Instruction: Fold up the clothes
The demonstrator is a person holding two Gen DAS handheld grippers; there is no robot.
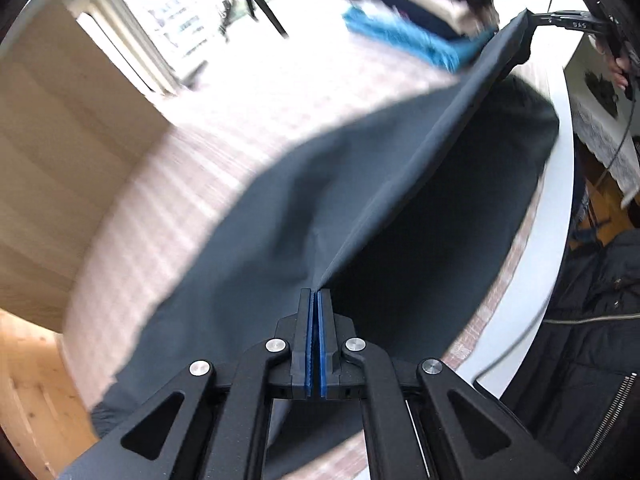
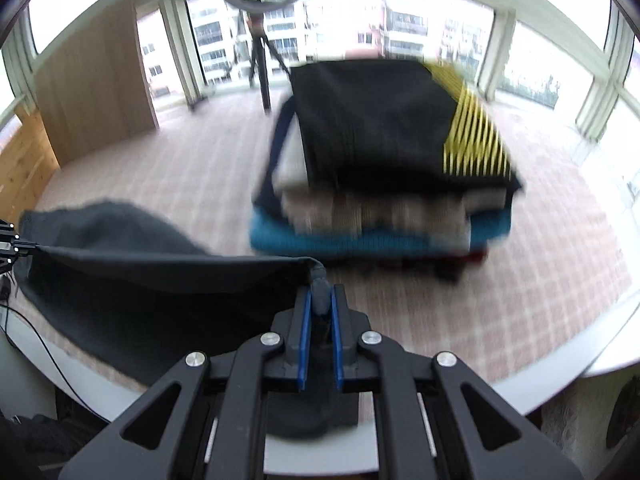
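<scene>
A dark grey garment (image 1: 280,216) hangs stretched between my two grippers above the checked tablecloth. My left gripper (image 1: 318,294) is shut on one corner of its top edge. My right gripper (image 2: 320,292) is shut on the other corner, with bunched cloth between its blue pads (image 2: 305,320). In the left wrist view the right gripper (image 1: 560,20) shows at the top right, holding the far end of the taut edge. In the right wrist view the garment (image 2: 140,280) runs left to the left gripper (image 2: 12,246) at the frame edge. Both views are motion-blurred.
A stack of folded clothes (image 2: 384,168), black with yellow stripes on top, beige and teal below, sits on the round table (image 2: 540,300) beyond the garment; it also shows in the left wrist view (image 1: 420,12). A tripod (image 2: 262,60) stands by the windows. A black jacket (image 1: 592,320) is at the right.
</scene>
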